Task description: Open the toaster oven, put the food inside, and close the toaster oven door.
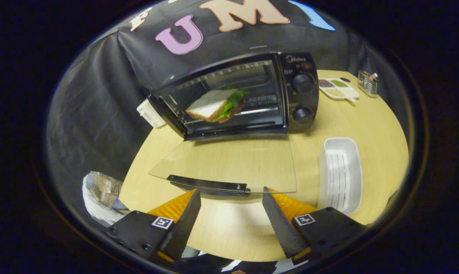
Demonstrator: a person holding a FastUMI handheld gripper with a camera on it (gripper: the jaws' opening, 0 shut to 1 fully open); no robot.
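Tool (231, 213) wide open, empty; door handle (208, 185) just ahead of left finger, lying crosswise; sandwich (216, 105) already inside oven (298, 91).

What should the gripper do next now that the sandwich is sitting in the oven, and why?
Probably ease forward and down to get the open gripper under the door handle, then lift the glass door shut. The sandwich already lies inside the toaster oven, the door hangs fully open, and the handle sits just ahead of the empty fingers.
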